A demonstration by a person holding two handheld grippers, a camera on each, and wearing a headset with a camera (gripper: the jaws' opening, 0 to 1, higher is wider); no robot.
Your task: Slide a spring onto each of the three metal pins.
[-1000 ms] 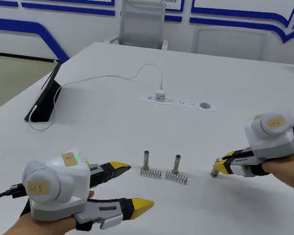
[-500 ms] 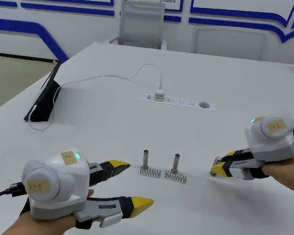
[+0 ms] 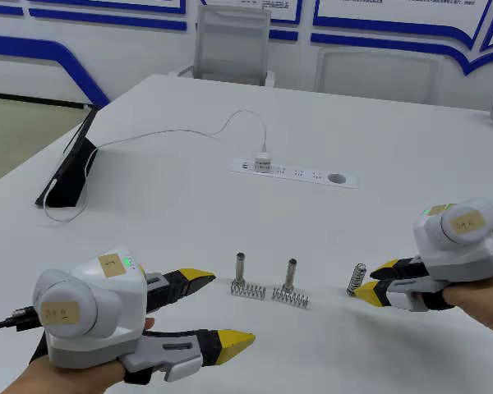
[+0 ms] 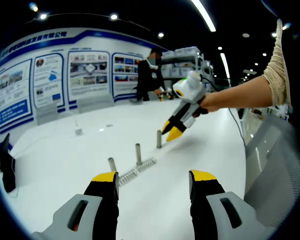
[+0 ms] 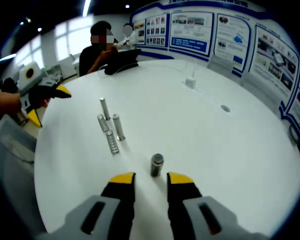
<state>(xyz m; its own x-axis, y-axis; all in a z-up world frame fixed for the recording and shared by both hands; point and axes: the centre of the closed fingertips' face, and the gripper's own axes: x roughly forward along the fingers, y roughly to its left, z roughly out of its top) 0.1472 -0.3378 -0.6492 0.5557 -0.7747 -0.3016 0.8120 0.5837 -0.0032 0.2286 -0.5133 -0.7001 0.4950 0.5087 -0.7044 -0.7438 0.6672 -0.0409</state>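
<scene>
The white table (image 3: 172,197) spreads wide ahead of both grippers. Bare surface runs from them to its far edge, where two grey chairs (image 3: 234,41) stand. Far ahead and to the left of the left gripper (image 3: 212,310), a dark tablet (image 3: 66,168) leans propped near the table's left edge.

The left gripper hangs low over the near side, its jaws spread wide, with nothing held and nothing between the tips. The right gripper (image 3: 375,281) hangs off to its right, well apart from it, with its jaws parted a little and also holding nothing.

Well beyond both, a power strip (image 3: 296,173) lies flat in mid-table. A white cable (image 3: 164,131) runs from its plug towards the tablet.

In the open stretch between the grippers, the left pin (image 3: 240,267) and the middle pin (image 3: 291,272) stand upright and bare, side by side. They are nearer the left gripper's upper tip than the right gripper. A loose spring (image 3: 248,290) lies at the foot of the left pin, and a second loose spring (image 3: 290,297) lies at the foot of the middle one.

The third pin (image 5: 157,160) stands just ahead of the right gripper's tips, in line with their gap and apart from both. A coiled spring (image 3: 356,281) seems to sit around its shaft.
</scene>
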